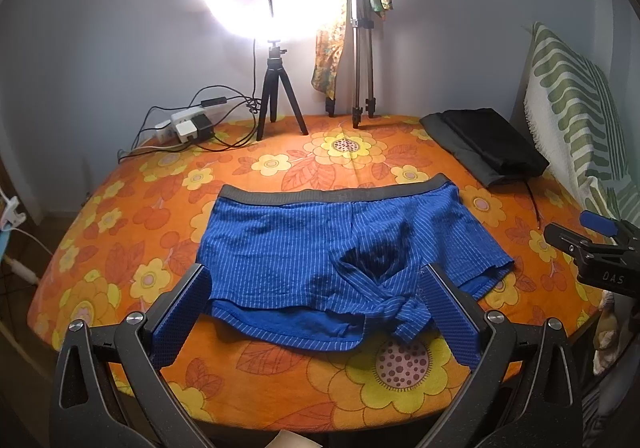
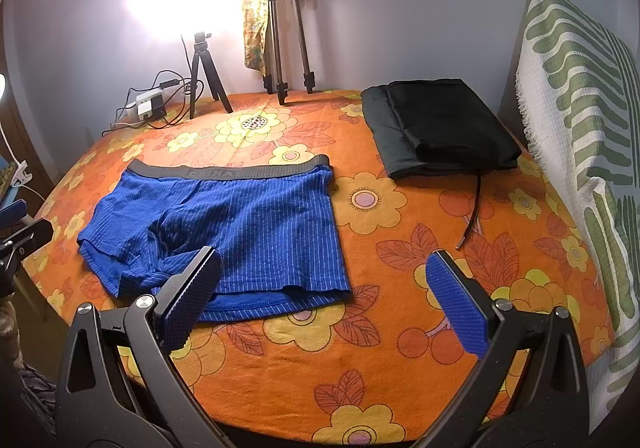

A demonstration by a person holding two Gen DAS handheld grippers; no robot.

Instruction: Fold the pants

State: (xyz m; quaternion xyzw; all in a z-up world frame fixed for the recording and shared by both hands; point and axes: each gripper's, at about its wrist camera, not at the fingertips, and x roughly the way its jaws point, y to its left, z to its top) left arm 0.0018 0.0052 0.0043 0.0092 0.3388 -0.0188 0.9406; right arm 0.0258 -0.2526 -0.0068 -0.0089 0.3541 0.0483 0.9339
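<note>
Shorts [image 1: 340,244] lie flat, waistband at 12 o'clock, long axis 9-to-3; your left gripper [image 1: 316,312] and right gripper [image 2: 326,290] gape, hems partly hidden.

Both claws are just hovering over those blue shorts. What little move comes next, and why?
Probably lower the left claw onto the twisted leg hem and pinch it. Both claws are open and hold nothing, and the blue striped shorts lie flat except for that bunched corner, which needs straightening before folding.
</note>
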